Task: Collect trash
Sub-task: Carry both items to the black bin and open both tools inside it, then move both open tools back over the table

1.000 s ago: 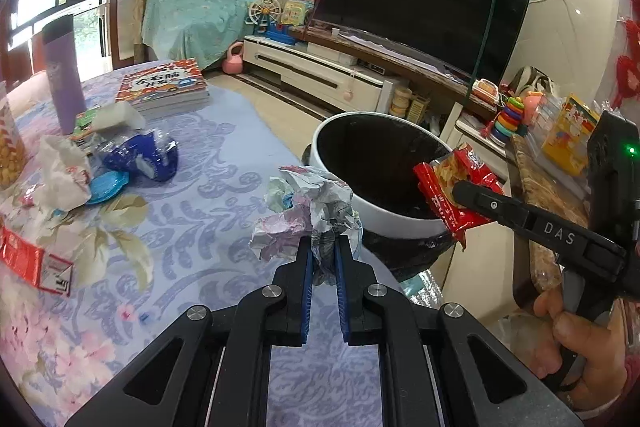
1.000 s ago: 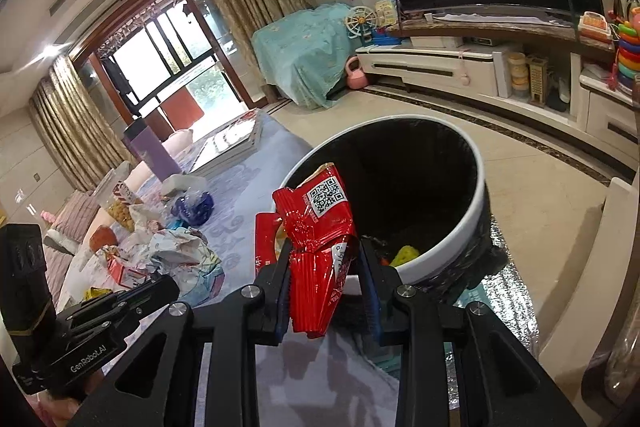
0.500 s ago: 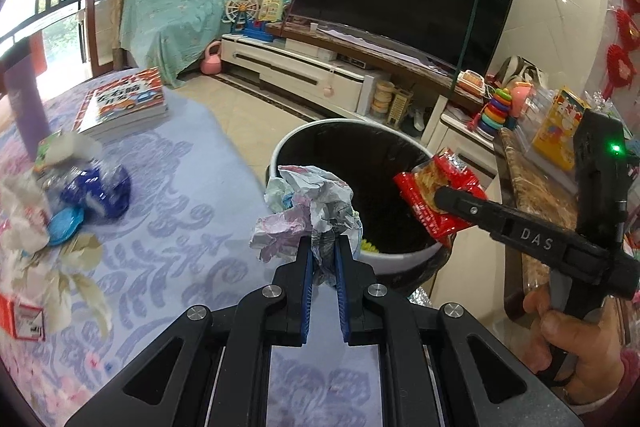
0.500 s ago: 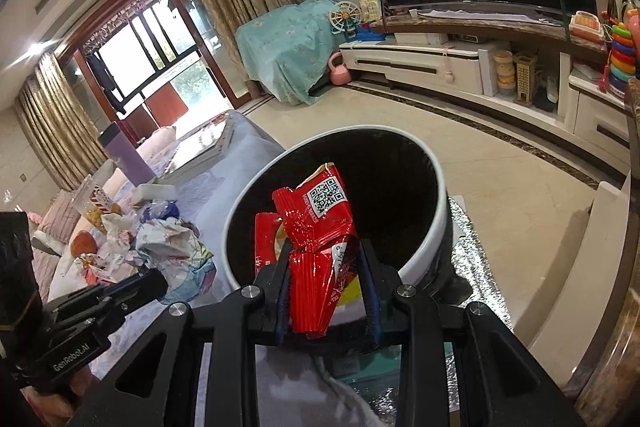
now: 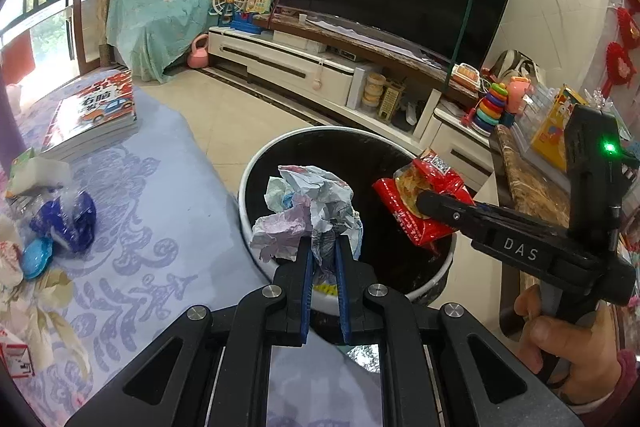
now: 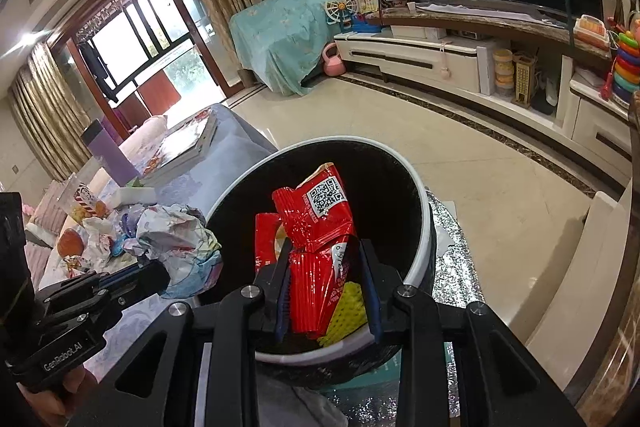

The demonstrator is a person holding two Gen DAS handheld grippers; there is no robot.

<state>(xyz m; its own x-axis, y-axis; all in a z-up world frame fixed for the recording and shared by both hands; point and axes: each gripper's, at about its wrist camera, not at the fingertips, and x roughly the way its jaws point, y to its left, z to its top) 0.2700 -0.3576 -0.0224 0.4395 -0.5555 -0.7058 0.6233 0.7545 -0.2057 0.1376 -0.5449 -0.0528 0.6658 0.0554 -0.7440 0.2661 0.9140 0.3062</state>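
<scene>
Over the open trash bin [image 5: 440, 279], the left gripper [image 5: 323, 247] has its fingers clamped on a crumpled paper wad [image 5: 308, 211], the right gripper [image 6: 326, 279] on a red snack wrapper [image 6: 316, 227]. Neither is dropped yet. More wrappers [image 5: 64, 215] remain on the desk [image 5: 160, 227].

We had the left gripper [image 5: 322, 255] pinching crumpled paper [image 5: 308, 211] over the bin [image 5: 256, 171], centre frame; right gripper [image 5: 424, 203] clamped a red wrapper [image 5: 420, 187] beside it.
</scene>
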